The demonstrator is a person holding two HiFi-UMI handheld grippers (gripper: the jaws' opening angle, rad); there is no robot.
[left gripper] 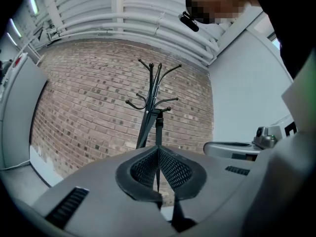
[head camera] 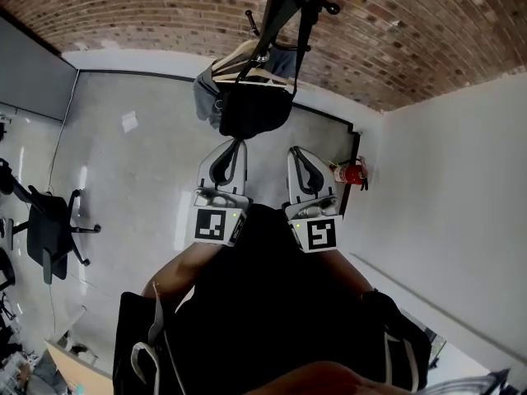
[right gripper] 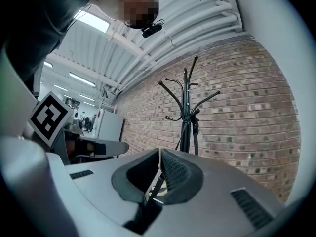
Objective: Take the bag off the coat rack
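Observation:
In the head view a black coat rack [head camera: 284, 6] stands by the brick wall, and a black bag [head camera: 255, 109] hangs from it by its strap. My left gripper [head camera: 239, 144] and right gripper [head camera: 294, 151] are held side by side, pointing level at the rack, short of the bag. The left gripper view has the rack [left gripper: 154, 98] straight ahead, with the bag's strap [left gripper: 159, 130] hanging from a hook above my shut jaws [left gripper: 158, 149]. The right gripper view shows the rack [right gripper: 186, 107] and strap [right gripper: 195, 132] beyond its gripper [right gripper: 160, 152], pads together, empty.
A grey garment on a wooden hanger [head camera: 239, 56] hangs on the rack behind the bag. A red fire extinguisher [head camera: 350, 173] stands by the white wall at right. A black office chair [head camera: 49, 229] is at far left, and a paper [head camera: 129, 122] lies on the grey floor.

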